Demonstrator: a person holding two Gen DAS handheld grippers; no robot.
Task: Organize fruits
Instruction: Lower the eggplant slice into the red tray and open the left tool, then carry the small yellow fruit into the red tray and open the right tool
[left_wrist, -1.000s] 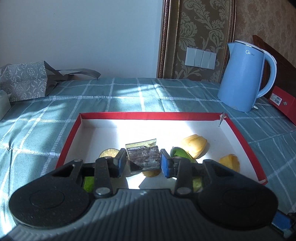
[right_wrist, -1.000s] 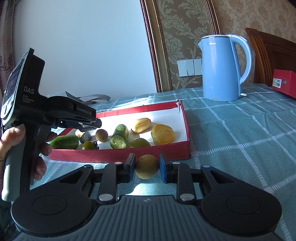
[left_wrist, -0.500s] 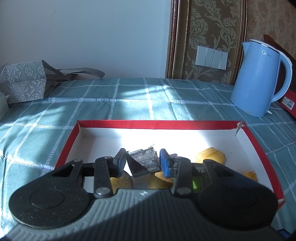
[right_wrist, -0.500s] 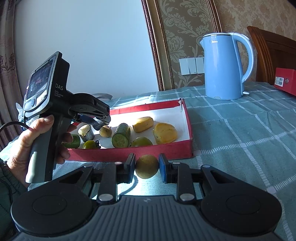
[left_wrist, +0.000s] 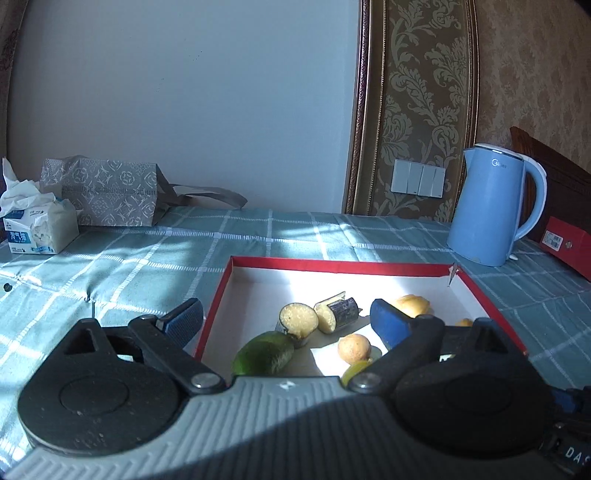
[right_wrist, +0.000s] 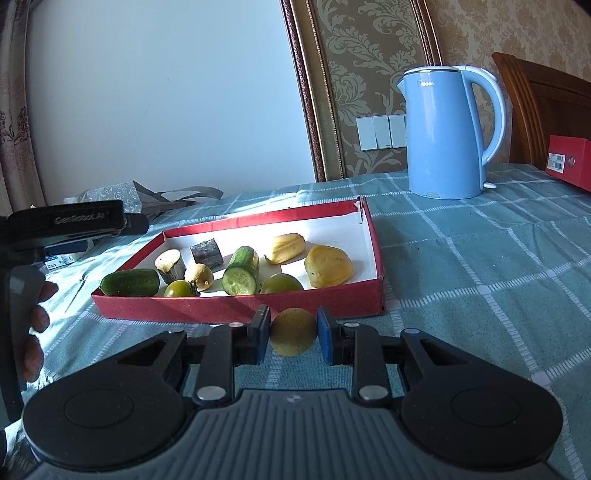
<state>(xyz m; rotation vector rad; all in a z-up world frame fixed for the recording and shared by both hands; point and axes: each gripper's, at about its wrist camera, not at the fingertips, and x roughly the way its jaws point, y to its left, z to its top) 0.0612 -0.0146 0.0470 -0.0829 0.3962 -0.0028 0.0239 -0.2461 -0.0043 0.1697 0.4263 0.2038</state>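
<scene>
Left gripper (left_wrist: 286, 319) spread wide, empty, above the red box's (left_wrist: 216, 295) near-left corner. Right gripper (right_wrist: 292, 334) clamped on a round yellow fruit (right_wrist: 293, 331), just outside the box's front wall, possibly clear of the cloth (right_wrist: 480, 280). Inside the box: bark-skinned chunk (right_wrist: 207, 252), cucumber (right_wrist: 242, 270), other fruits.

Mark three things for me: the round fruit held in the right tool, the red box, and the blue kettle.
round fruit (right_wrist: 293, 331): right wrist view, centre of its yellow skin.
red box (right_wrist: 236, 309): right wrist view, near outer wall.
blue kettle (right_wrist: 441, 136): right wrist view, middle of its body.
</scene>
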